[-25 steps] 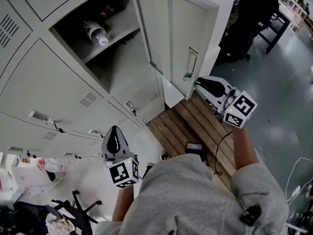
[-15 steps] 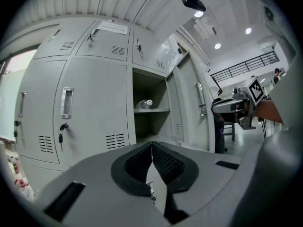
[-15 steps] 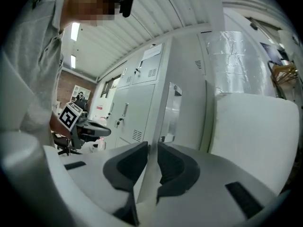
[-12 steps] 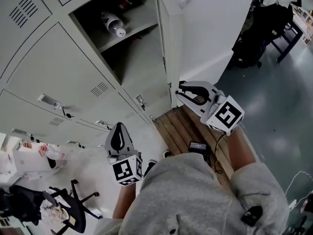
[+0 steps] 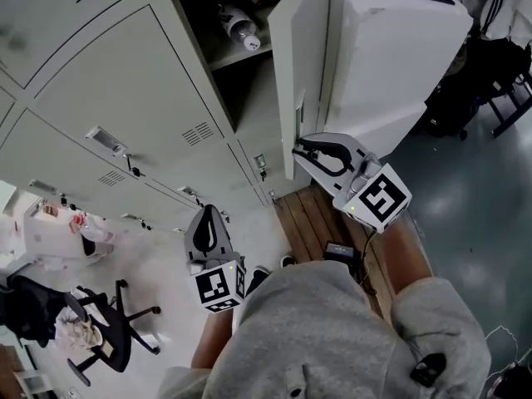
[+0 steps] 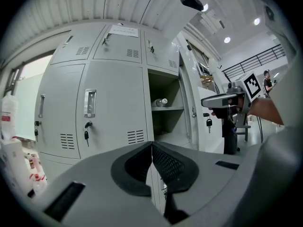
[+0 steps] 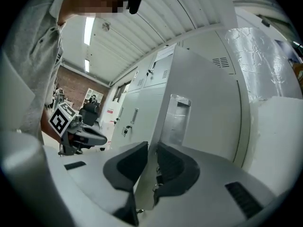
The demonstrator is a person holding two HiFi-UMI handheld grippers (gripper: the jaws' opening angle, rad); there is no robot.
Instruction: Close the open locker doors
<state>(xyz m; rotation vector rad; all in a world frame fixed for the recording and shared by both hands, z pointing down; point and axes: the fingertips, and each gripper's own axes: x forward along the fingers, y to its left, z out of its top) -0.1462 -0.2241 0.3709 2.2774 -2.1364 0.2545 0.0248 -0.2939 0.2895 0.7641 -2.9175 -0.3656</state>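
- Lockers: pale grey-white all over, with small panels of dark slotted vents.
- Open locker door: the same pale grey-white; the compartment behind it is shadowed dark grey.
- Bottle on the shelf: white with darker markings.
- Left gripper: light grey shell, with black pads that have a fine cross-hatched texture.
- Right gripper: light grey shell and black pads.
- Marker cubes: white faces with black square-block patterns.
- Sweatshirt: plain heather grey.
- Slatted platform: brown wood in parallel planks.
- Floor: glossy dark blue-grey.
- Office chair: black.
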